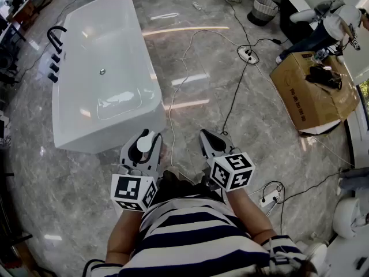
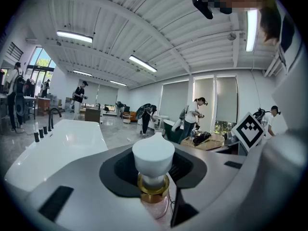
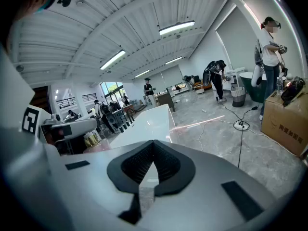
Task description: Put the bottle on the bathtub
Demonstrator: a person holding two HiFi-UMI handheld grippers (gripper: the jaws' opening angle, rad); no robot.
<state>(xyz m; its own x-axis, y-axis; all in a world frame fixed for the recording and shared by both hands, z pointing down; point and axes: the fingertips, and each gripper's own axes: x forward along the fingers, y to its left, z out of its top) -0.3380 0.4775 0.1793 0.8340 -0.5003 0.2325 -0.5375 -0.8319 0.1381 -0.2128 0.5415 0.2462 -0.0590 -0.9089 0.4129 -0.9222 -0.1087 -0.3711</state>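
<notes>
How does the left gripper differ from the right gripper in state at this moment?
The left gripper is clamped on a white-capped bottle; the right gripper holds nothing. The left jaws stand apart around the bottle; the right jaws meet at the tips. Both carry a marker cube.

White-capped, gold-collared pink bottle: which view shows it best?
Left gripper view: the white-capped pink bottle stands clamped in the left gripper, cap, gold collar and body visible. Head view shows only its cap from above; right gripper view gives no clear sight.
</notes>
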